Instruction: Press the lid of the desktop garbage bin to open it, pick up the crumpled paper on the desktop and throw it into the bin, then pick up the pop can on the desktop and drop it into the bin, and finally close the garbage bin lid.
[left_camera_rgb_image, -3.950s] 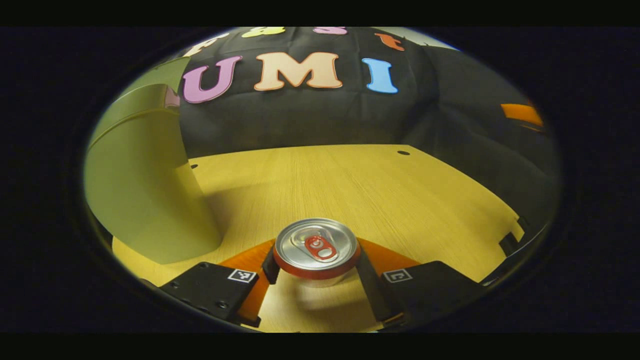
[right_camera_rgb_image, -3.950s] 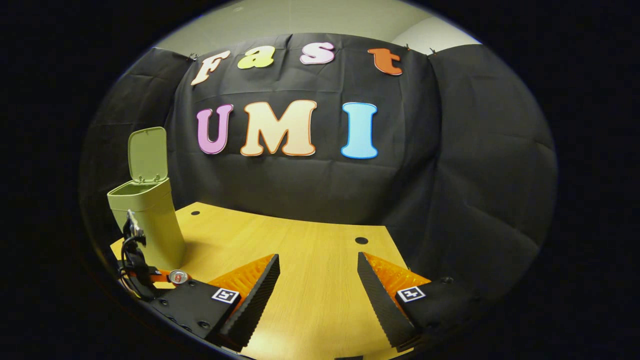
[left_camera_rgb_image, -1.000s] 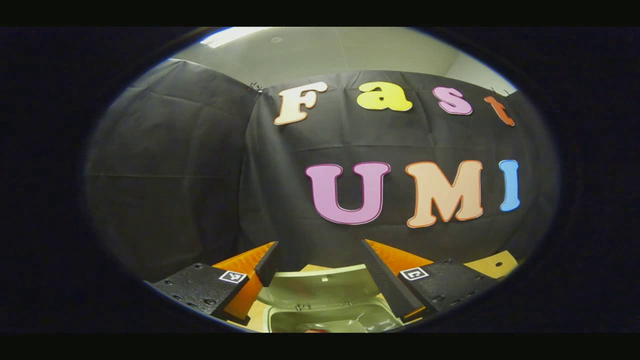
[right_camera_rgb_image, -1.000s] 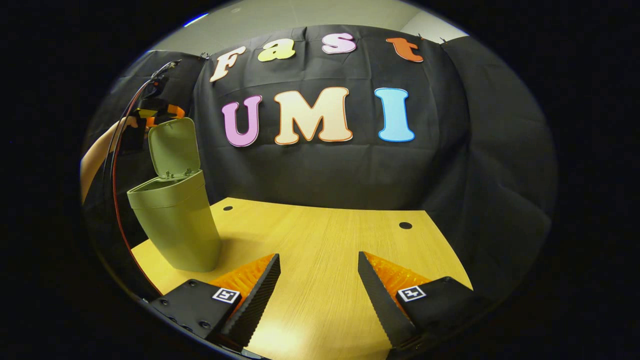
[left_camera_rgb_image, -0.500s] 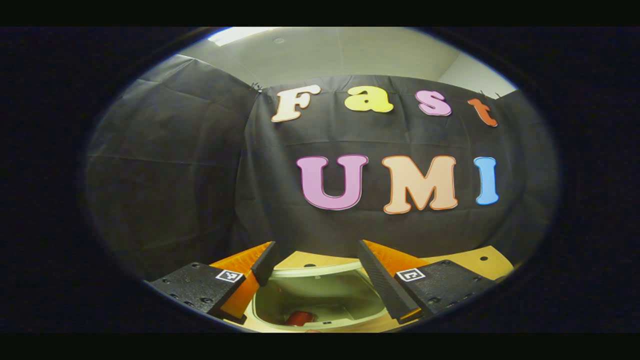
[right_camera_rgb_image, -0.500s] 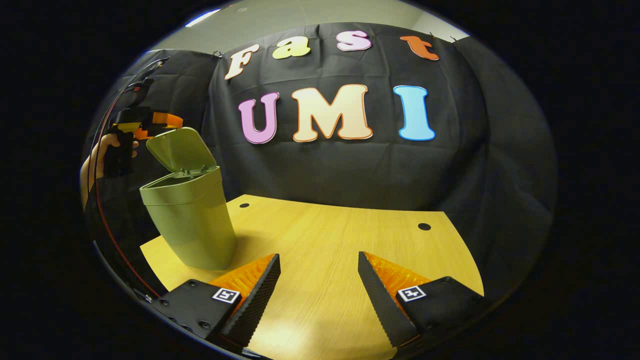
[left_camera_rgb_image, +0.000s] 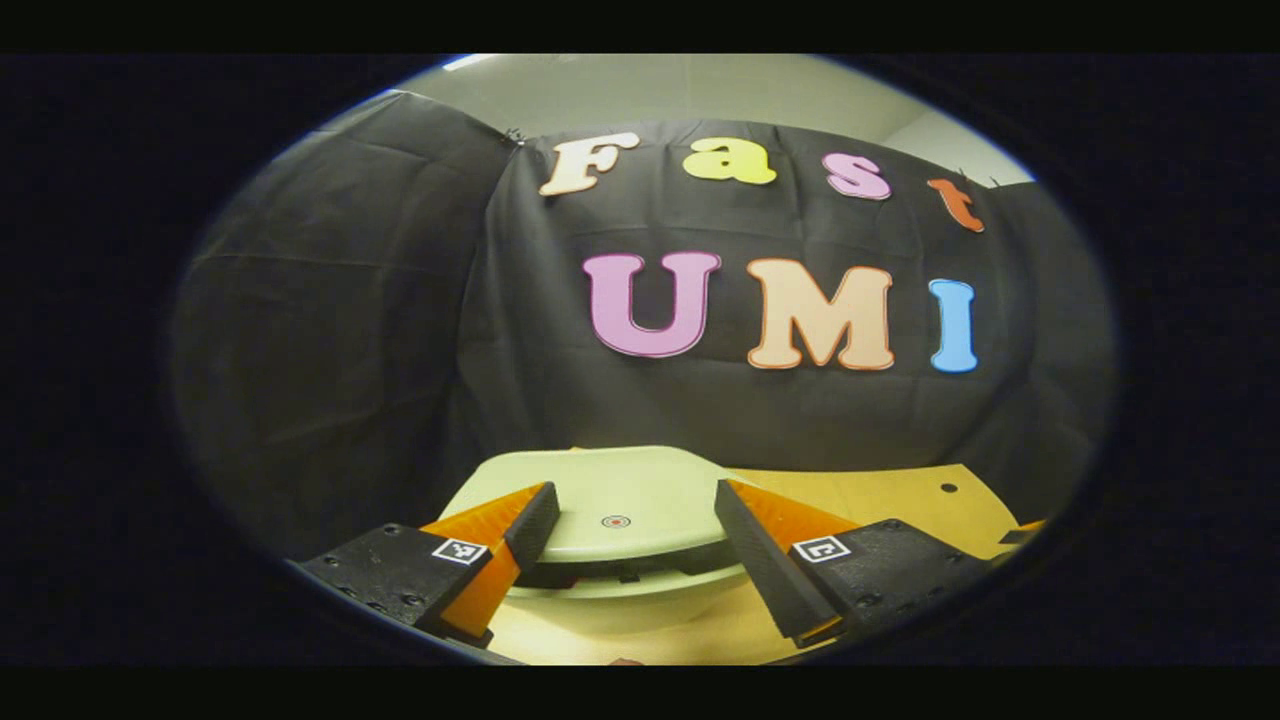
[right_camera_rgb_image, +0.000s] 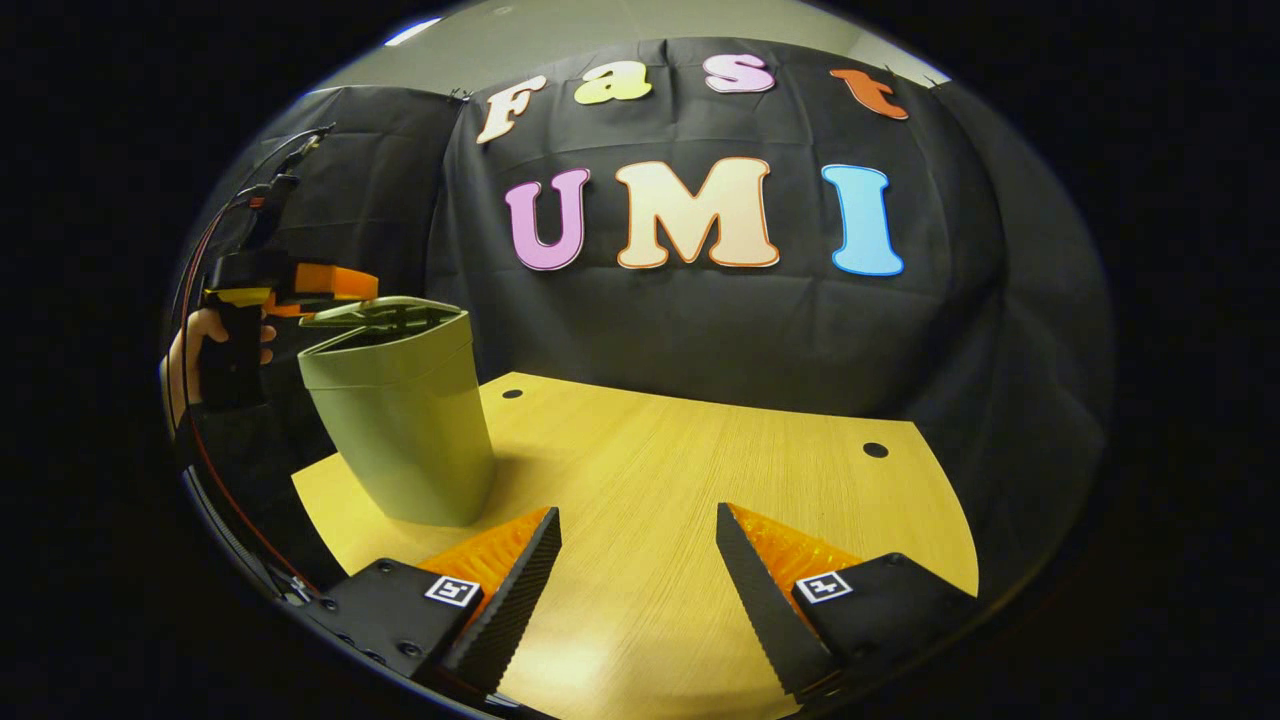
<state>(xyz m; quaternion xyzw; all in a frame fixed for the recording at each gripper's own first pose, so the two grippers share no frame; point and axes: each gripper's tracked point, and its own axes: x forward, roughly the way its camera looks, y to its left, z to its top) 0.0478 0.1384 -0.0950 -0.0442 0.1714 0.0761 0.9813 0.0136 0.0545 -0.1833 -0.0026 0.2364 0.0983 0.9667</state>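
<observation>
We see the left gripper (left_camera_rgb_image: 632, 512) with fingers wide, holding nothing, over the green plastic lid (left_camera_rgb_image: 610, 497) | lid almost down on the green plastic bin (right_camera_rgb_image: 405, 420) | right gripper (right_camera_rgb_image: 637, 545) wide above wooden desktop (right_camera_rgb_image: 700, 470).

Black cloth wall (right_camera_rgb_image: 700, 330), pale ceiling (left_camera_rgb_image: 700, 90), wooden desktop (right_camera_rgb_image: 680, 470) with small holes

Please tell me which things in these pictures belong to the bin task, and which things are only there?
Task things:
- pale green plastic desktop bin
- its flat green lid, nearly shut, a gap left
- left gripper, open above lid
- right gripper, open, idle

Only there:
- light wooden table
- black cloth wall
</observation>
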